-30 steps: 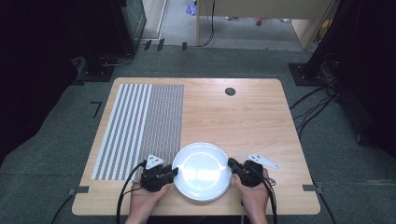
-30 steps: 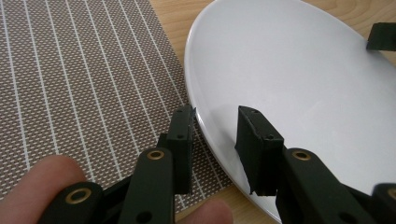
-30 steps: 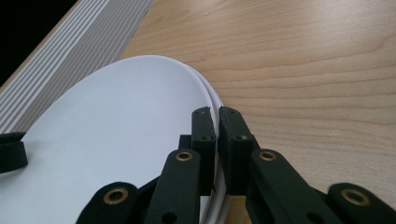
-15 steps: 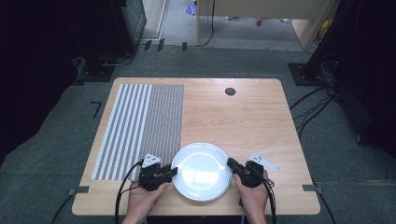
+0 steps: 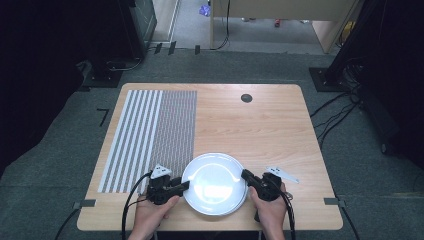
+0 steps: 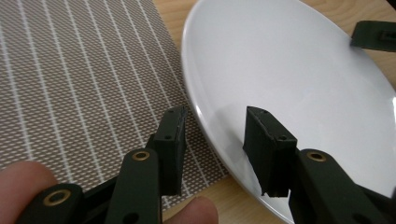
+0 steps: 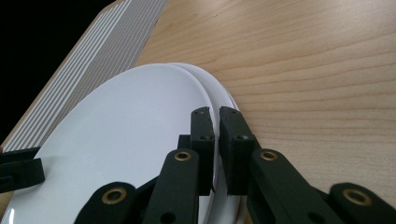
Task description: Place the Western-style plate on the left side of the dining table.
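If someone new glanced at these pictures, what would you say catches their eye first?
Most likely the white plate at the near edge of the wooden table, flanked by a hand-held tool on each side. The right tool is pinched on its rim, where a second plate edge shows underneath, while the left tool sits open astride the opposite rim. The striped mat covers the table's left part.

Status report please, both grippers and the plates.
Left gripper open, jaws astride top plate rim. Right gripper shut on top plate's rim; second plate beneath. Nothing in the way.
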{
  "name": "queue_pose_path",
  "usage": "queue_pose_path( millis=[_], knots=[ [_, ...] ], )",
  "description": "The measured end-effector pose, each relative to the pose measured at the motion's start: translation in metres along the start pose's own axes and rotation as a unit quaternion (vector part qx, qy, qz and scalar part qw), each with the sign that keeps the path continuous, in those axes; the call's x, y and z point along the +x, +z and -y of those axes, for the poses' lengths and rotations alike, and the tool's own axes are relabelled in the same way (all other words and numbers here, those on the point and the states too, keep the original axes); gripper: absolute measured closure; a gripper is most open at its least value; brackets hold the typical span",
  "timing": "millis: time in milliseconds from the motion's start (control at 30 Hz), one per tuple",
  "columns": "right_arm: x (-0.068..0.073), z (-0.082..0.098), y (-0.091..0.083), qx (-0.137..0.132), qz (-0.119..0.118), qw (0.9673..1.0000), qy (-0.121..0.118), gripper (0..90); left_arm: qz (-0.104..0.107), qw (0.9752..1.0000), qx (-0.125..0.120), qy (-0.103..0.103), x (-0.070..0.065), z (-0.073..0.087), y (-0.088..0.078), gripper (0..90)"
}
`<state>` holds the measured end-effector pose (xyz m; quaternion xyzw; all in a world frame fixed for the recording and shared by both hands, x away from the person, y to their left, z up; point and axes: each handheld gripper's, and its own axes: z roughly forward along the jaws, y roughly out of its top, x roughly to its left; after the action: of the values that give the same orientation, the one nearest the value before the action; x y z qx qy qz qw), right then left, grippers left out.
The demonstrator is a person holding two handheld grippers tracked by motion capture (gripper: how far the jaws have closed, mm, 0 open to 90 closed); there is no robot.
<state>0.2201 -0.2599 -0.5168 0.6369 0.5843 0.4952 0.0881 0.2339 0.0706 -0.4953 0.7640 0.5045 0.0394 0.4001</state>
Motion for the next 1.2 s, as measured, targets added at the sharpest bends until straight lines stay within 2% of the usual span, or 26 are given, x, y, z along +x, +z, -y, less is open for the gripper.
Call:
queue_pose_path(
  millis=[67, 167, 400, 533, 867, 1033, 1100, 1200],
  knots=[
    [0.001, 0.001, 0.001, 0.004, -0.002, 1.0, 0.002, 85.4, 0.008, 1.0, 0.004, 0.0, -0.001, 0.0, 0.001, 59.8],
    [0.003, 0.005, 0.003, 0.003, -0.003, 1.0, 0.005, 84.0, 0.003, 1.0, 0.0, 0.002, 0.0, 0.0, 0.001, 58.9],
    [0.003, 0.007, 0.005, 0.008, -0.015, 0.9997, 0.018, 83.4, 0.008, 0.9999, -0.004, -0.01, 0.004, -0.002, -0.002, 59.6],
    [0.005, 0.009, 0.008, 0.006, -0.027, 0.9989, 0.038, 83.4, 0.007, 0.9996, -0.012, -0.026, 0.008, -0.002, -0.006, 59.5],
    [0.014, 0.016, 0.015, 0.018, -0.048, 0.9983, 0.029, 80.6, 0.012, 0.9991, -0.026, -0.031, 0.019, -0.009, -0.023, 63.3],
    [0.015, 0.017, 0.016, 0.024, -0.057, 0.9978, 0.024, 78.5, 0.004, 0.9995, -0.013, -0.028, 0.026, -0.008, -0.025, 69.6],
    [0.015, 0.016, 0.016, 0.029, -0.058, 0.9975, 0.029, 76.3, 0.015, 0.9994, -0.014, -0.028, 0.028, -0.007, -0.025, 70.1],
    [0.016, 0.016, 0.016, 0.038, -0.056, 0.9967, 0.045, 76.1, 0.021, 0.9992, -0.017, -0.028, 0.031, -0.007, -0.026, 71.3]
  ],
)
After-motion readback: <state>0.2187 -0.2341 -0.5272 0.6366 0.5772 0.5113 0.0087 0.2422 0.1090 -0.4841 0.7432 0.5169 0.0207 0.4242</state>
